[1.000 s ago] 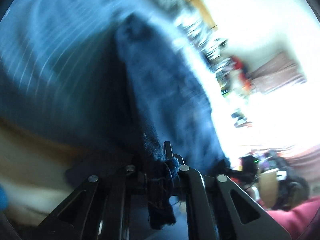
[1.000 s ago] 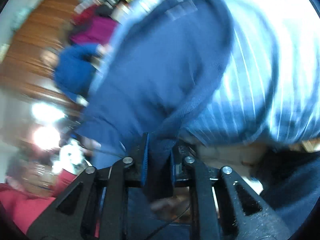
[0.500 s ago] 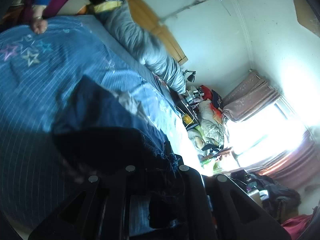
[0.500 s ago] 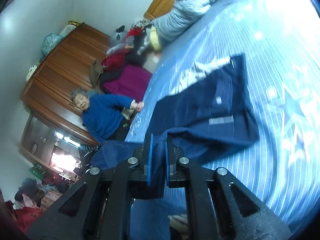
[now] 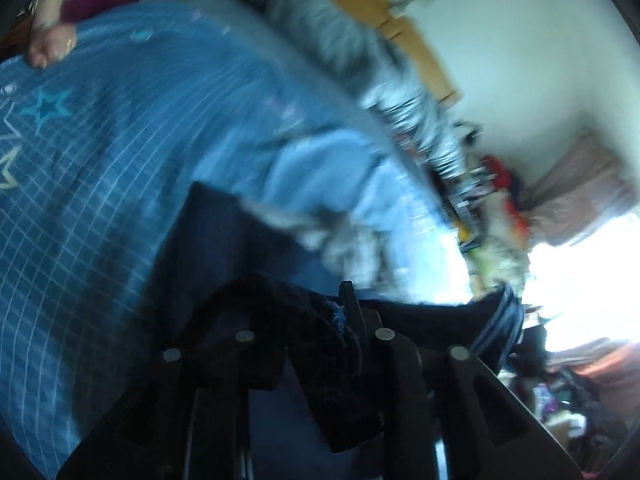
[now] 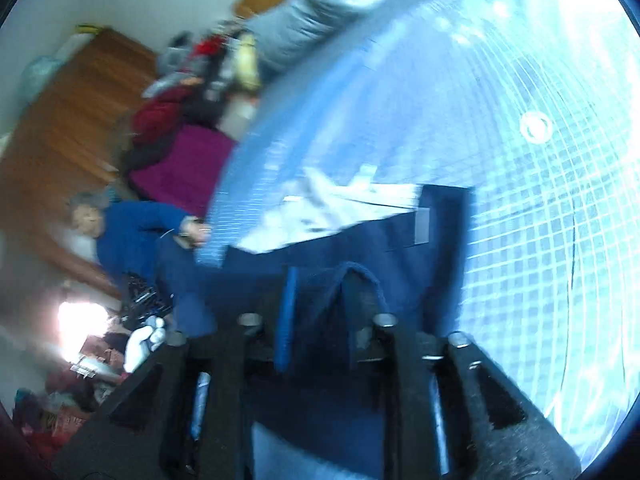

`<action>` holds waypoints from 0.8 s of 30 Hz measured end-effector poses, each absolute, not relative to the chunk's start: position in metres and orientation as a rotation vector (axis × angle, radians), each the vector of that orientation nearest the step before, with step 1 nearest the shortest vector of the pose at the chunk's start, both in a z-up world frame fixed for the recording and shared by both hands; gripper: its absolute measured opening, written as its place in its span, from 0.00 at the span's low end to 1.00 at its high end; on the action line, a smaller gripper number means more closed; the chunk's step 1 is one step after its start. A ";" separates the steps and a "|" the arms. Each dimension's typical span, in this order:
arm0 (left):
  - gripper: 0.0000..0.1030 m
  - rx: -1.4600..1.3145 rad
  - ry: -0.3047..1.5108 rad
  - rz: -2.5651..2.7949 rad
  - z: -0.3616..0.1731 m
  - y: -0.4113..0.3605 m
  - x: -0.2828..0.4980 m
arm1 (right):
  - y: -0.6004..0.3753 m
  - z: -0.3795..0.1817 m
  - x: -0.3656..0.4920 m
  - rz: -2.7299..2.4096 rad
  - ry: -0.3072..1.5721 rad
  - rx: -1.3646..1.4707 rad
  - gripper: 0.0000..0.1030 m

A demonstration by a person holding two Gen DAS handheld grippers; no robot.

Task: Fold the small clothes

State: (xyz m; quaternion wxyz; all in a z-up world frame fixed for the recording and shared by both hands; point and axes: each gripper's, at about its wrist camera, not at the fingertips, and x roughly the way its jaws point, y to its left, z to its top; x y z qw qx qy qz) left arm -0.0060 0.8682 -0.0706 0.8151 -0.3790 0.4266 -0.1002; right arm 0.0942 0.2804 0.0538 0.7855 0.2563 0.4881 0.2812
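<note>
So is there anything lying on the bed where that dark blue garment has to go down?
Yes. A pale, crumpled cloth lies on the blue checked bedspread, along the far edge of the navy garment. Both hand-held grippers, left and right, already grip the garment; otherwise the bedspread looks bare.

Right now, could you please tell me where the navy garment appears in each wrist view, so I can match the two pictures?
Left wrist view: the navy garment spreads from lower centre leftward, bunched in the left gripper.
Right wrist view: it lies across the centre, one edge held in the right gripper.
Shared landmark: the blue checked bedspread under the garment.
</note>
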 end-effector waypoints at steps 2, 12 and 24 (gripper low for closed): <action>0.28 -0.792 1.019 -0.149 -0.105 0.864 0.015 | 0.275 0.029 0.104 0.542 1.075 0.552 0.44; 0.62 -0.577 0.808 -0.134 -0.053 0.862 0.003 | 0.302 0.009 0.106 0.530 1.056 0.304 0.61; 0.65 -0.564 0.889 -0.122 -0.074 0.871 0.018 | 0.316 -0.008 0.131 0.515 1.042 0.206 0.61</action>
